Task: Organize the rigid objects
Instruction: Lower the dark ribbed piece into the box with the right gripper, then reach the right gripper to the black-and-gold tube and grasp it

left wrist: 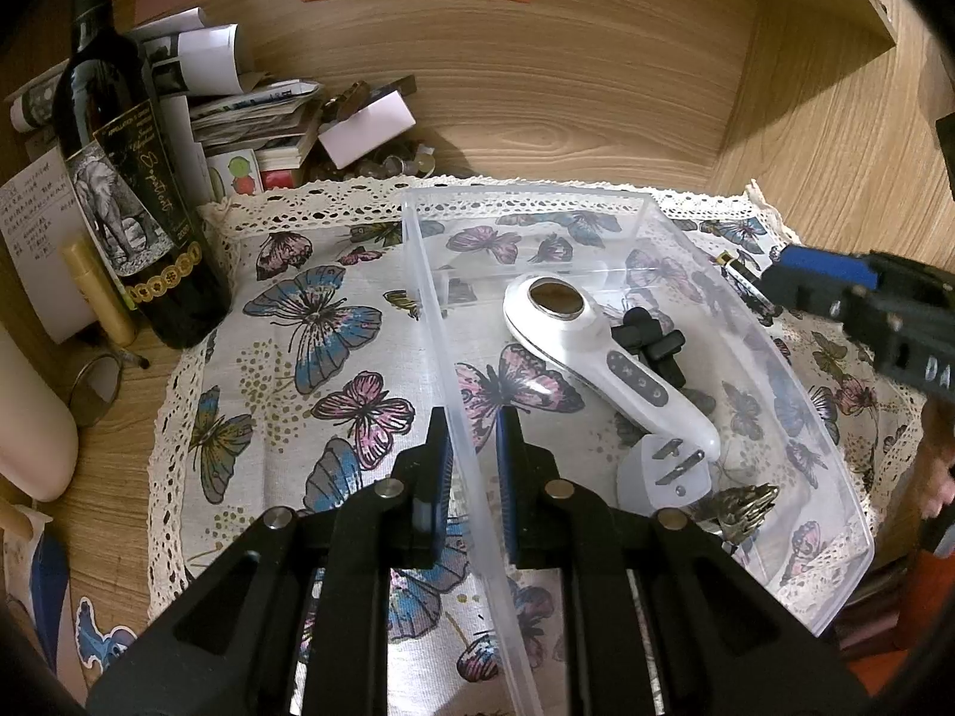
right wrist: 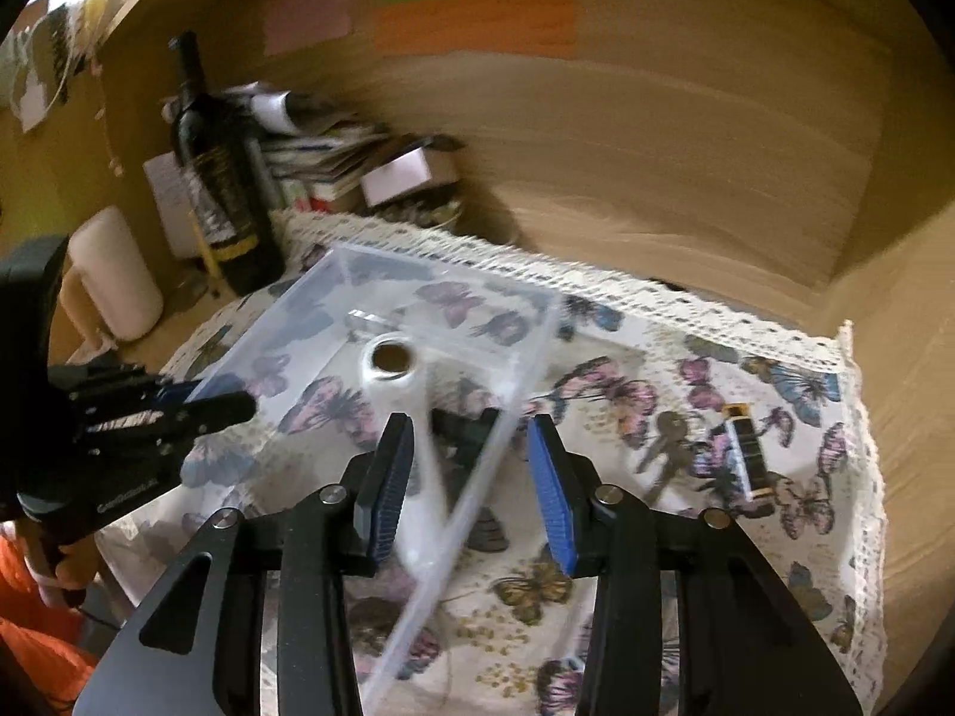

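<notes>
**Left wrist view: fingers clamped on bin wall**

Left wrist view showed the left gripper (left wrist: 471, 465) with its fingers closed on the near left wall of the clear plastic bin (left wrist: 597, 203). The bin sat on a butterfly-print cloth (left wrist: 310, 322) covering the wooden surface (left wrist: 119, 477). Inside the bin lay a white handheld device (left wrist: 603, 352), a black clip-like part (left wrist: 653, 346) touching it, a white plug (left wrist: 665, 471) and a bronze ornament (left wrist: 749, 504) near the front wall.

Right wrist view, blurred, showed the right gripper (right wrist: 471, 477) with fingers apart, straddling the bin's right wall without gripping it. Outside the bin, to its right on the cloth, lay a black-and-gold lighter-like item (right wrist: 746, 453). A wine bottle (left wrist: 137, 203) stood left of the bin.
</notes>
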`<action>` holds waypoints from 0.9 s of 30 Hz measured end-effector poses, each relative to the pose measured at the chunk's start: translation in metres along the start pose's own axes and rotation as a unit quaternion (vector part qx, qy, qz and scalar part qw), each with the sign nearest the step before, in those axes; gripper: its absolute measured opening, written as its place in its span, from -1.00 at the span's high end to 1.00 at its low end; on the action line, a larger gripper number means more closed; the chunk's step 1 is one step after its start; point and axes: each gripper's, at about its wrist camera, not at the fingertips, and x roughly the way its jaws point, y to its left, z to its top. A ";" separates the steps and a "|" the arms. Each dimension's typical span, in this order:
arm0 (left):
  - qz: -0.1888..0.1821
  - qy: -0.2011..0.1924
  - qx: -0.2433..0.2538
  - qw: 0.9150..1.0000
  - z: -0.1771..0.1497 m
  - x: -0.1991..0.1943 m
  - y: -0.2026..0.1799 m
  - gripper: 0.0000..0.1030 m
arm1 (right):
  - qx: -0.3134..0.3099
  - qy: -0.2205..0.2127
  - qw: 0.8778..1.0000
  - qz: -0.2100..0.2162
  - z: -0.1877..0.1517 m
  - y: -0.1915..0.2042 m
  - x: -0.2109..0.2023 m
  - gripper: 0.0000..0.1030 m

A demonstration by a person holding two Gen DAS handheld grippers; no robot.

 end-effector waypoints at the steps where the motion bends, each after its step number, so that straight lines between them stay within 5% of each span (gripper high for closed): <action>1: 0.000 0.000 0.000 1.000 0.000 0.000 0.000 0.75 | 0.005 -0.002 1.000 -0.008 0.000 -0.005 -0.002 0.28; 8: 0.000 0.000 0.001 1.000 0.000 0.000 0.000 0.75 | 0.055 -0.005 0.997 -0.060 -0.005 -0.053 -0.011 0.28; 16: 0.000 0.000 0.001 1.000 0.000 0.000 0.000 0.75 | 0.108 0.038 0.987 -0.113 -0.026 -0.109 0.007 0.28; 27: -0.001 0.004 0.000 1.000 0.001 0.003 0.001 0.75 | 0.131 0.103 0.978 -0.126 -0.027 -0.153 0.067 0.28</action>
